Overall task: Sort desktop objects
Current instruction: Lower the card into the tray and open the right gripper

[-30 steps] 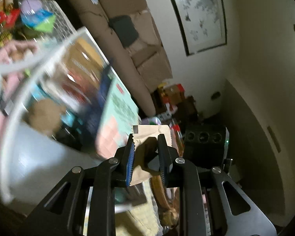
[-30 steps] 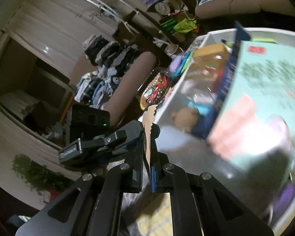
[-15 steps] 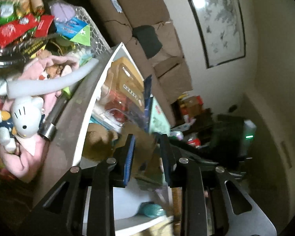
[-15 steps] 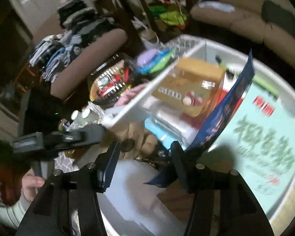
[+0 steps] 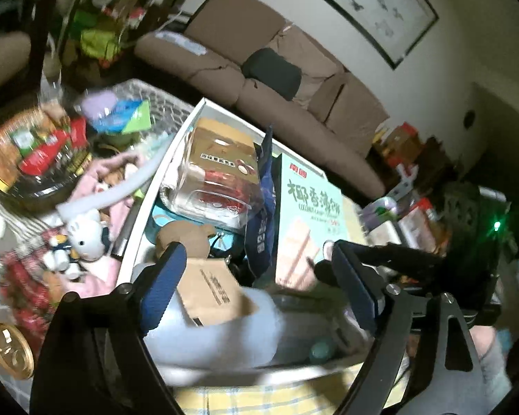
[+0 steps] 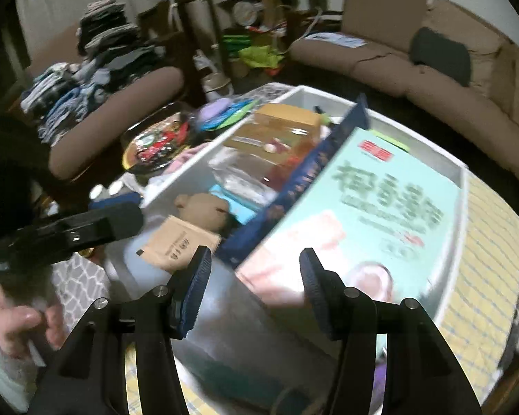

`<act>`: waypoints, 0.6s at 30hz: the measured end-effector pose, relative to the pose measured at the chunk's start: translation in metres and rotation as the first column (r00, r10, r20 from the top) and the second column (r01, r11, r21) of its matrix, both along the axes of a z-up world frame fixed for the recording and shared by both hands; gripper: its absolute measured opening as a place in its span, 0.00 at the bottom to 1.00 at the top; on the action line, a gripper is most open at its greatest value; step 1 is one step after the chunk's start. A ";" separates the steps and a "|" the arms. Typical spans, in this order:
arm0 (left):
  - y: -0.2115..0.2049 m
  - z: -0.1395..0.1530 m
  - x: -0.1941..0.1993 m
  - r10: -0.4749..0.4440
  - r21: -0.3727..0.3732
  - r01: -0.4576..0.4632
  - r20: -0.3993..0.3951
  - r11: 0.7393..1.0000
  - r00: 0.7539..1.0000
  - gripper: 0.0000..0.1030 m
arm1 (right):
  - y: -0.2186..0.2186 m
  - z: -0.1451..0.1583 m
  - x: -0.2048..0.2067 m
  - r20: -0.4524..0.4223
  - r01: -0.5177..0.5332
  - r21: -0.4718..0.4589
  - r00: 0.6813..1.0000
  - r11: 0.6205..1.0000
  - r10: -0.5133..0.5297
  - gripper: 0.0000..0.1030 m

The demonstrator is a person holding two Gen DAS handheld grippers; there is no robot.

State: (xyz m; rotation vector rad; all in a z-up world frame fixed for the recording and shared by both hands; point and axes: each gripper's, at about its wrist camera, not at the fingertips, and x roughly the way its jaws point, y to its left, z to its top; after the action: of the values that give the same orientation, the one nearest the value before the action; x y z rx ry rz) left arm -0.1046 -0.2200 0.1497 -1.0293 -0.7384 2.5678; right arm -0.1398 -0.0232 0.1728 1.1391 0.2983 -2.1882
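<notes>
A brown paper packet [image 5: 214,294] [image 6: 180,242] lies loose in the near end of the white bin [image 5: 162,173] [image 6: 328,95], on a pale bluish bundle. My left gripper [image 5: 256,269] hovers over it. Its jaws are opening wide and the pads are off the packet. My right gripper [image 6: 254,263] stands open just right of the packet, over the edge of a mint-green box [image 6: 380,200] [image 5: 308,214]. A brown plush bear [image 6: 204,207] [image 5: 187,238], a blue booklet [image 6: 315,166] and a clear snack container [image 5: 218,186] also fill the bin.
Left of the bin are a pink heap with a white cat toy [image 5: 86,238], a round snack tray [image 5: 34,155] and a wire basket [image 5: 162,103]. A brown sofa [image 6: 432,69] runs behind. Yellow checked cloth [image 6: 484,242] lies on the bin's right. A hand [image 6: 17,318] holds the left gripper.
A second ago both grippers were shut on the brown packet, held up. Both have let go and swung down toward the bin, where the packet now lies.
</notes>
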 end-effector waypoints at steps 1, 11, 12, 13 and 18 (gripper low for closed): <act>0.005 0.004 0.006 -0.001 -0.018 0.001 -0.004 1.000 1.000 0.85 | 0.005 0.000 0.006 -0.020 0.020 0.007 1.000 1.000 -0.019 0.56; 0.067 0.038 0.046 -0.072 -0.164 0.070 -0.009 0.984 0.997 1.00 | 0.059 0.009 0.051 -0.055 0.129 -0.041 0.990 0.991 -0.131 0.83; 0.073 0.039 0.048 -0.077 -0.174 0.075 -0.005 0.982 0.997 1.00 | 0.067 0.012 0.056 -0.055 0.140 -0.053 0.988 0.989 -0.143 0.86; 0.077 0.039 0.051 -0.083 -0.181 0.081 -0.004 0.980 0.997 1.00 | 0.072 0.013 0.061 -0.056 0.144 -0.060 0.987 0.988 -0.148 0.88; 0.123 0.042 0.078 -0.108 -0.236 0.100 -0.018 0.967 0.994 1.00 | 0.115 0.016 0.087 -0.053 0.203 -0.090 0.977 0.975 -0.208 0.95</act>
State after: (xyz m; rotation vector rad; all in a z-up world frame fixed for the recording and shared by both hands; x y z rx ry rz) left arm -0.0267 -0.0970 0.1914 -1.0630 -0.3672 2.6172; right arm -0.0524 0.0916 0.1885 1.0990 0.1168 -2.3959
